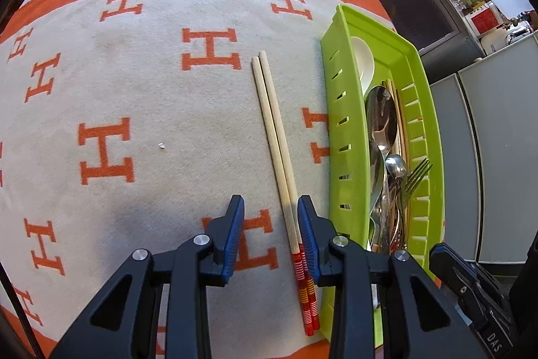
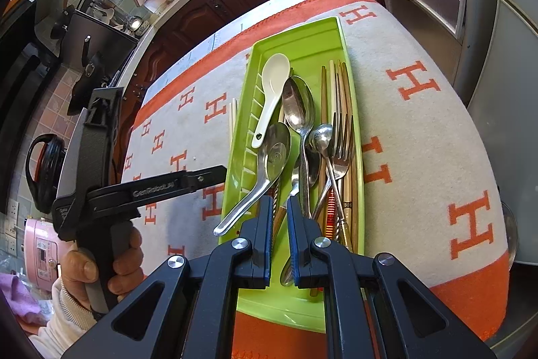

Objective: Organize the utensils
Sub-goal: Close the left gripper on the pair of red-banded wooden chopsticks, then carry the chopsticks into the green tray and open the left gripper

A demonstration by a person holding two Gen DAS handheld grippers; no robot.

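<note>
1. Chopsticks [image 1: 279,157], a pair with red-striped handle ends, are seen lying side by side on the patterned cloth [image 1: 134,90], just beside the long wall of the green tray [image 1: 339,123] and outside it

2. Their long axis is seen to run away from the left gripper [image 1: 270,224], nearly parallel to the tray, with the striped ends nearest to the camera

3. The left gripper is seen released, its jaws standing apart with nothing pressed; the pair is placed between them, close against the right-hand blue pad [image 1: 307,234], while a wide gap is left to the other pad

4. The right gripper [image 2: 279,224] is seen almost clenched over the near end of the tray, and nothing is judged to be held in it

5. Spoons, a fork [image 2: 341,150] and other chopsticks are already lying lengthwise in the tray

6. The left hand is judged to be the nearer one to the loose pair, so the pickup is probably meant for it

7. For a good grip, the jaws are better centred across the two sticks, and the pair is then to be carried sideways over the tray wall
</note>
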